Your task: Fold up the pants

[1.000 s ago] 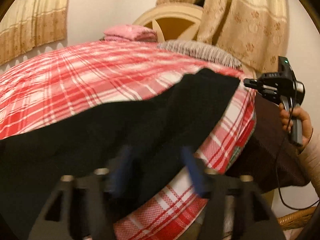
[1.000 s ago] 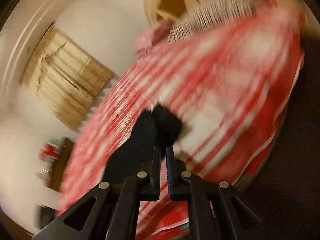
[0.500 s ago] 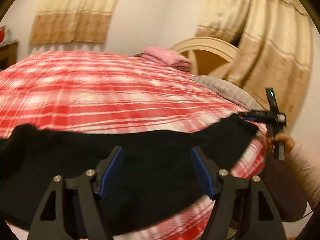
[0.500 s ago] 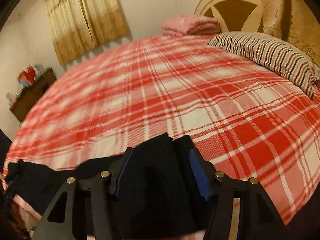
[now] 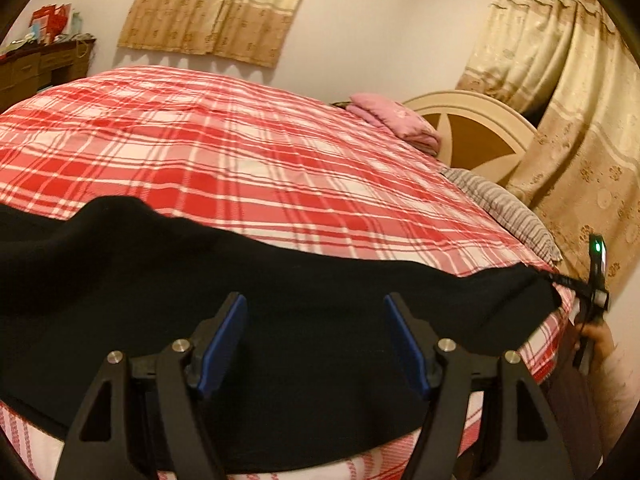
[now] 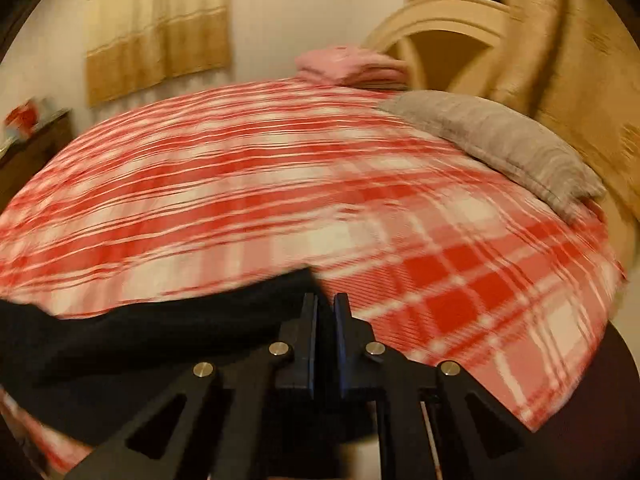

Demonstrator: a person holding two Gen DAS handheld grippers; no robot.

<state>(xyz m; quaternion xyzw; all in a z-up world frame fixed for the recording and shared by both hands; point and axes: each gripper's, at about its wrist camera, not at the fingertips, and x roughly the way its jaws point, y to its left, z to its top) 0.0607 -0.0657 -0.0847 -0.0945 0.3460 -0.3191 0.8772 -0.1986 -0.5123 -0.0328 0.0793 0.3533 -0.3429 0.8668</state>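
Black pants (image 5: 280, 304) along bed's (image 5: 248, 160) near edge; left hand-held gripper (image 5: 316, 340) released above them, right hand-held gripper (image 6: 326, 344) clenched on their end.

Black pants (image 5: 280, 300) on red-and-white plaid bedspread (image 5: 240, 160), pink pillow (image 5: 396, 120)

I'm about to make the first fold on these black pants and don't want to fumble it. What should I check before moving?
1. Right gripper holding the pants: cannot tell; jaws nearly shut at the cloth's end, view blurred.
2. Left gripper holding cloth: not ok; jaws open above the pants.
3. Pants spread lengthwise along the bed edge: ok.
4. Far edge flat: not ok; a hump rises at the left.
5. Landing area on the plaid cover free: ok.
6. Striped pillow clear of pants: ok.
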